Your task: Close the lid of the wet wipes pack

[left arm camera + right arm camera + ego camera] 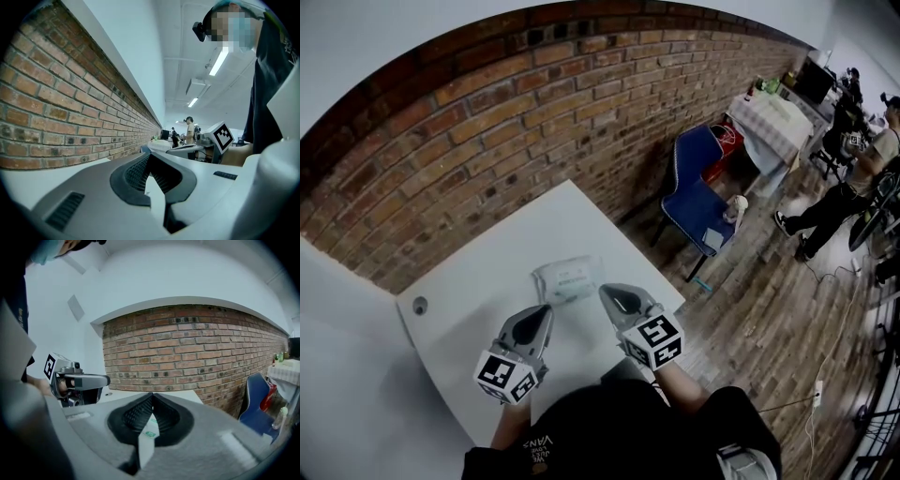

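Well, head view: the wet wipes pack (567, 279) lies on the desk (459, 309), with the left gripper (546, 311) and right gripper (607, 292) just beside its near edge. That looks like the approach, I'd say. Left gripper view: fingers (136, 171) pressed together, empty. Right gripper view: likewise, with the pack showing beneath. Next, a tip must press its top shut.

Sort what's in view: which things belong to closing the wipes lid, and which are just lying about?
Job: wet wipes pack, left gripper, right gripper, white table underneath.
Lying about: small round object at the table's corner, blue chair.
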Available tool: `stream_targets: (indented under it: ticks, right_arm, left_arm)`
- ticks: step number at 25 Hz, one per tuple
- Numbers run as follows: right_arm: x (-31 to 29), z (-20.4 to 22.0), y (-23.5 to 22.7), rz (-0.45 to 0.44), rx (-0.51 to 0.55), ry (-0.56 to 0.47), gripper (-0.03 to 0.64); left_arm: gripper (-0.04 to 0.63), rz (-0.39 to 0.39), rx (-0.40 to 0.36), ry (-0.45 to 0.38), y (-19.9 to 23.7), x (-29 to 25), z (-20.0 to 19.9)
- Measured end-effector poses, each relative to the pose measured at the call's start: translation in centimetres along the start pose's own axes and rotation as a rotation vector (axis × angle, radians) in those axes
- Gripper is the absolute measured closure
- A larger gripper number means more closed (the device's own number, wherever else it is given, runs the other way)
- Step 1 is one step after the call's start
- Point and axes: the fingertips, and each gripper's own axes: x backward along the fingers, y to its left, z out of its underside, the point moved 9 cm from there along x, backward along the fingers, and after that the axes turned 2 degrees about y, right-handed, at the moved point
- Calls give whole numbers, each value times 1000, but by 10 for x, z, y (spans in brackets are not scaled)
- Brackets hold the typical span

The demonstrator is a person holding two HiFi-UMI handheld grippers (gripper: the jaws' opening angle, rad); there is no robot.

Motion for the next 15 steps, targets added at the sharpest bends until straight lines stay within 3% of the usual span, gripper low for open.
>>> stream_targets:
  ticks: [15]
  right_arm:
    - [19, 14, 15, -5, 10, -17, 620]
  left_arm:
    - [595, 10, -18, -3, -19, 19, 11]
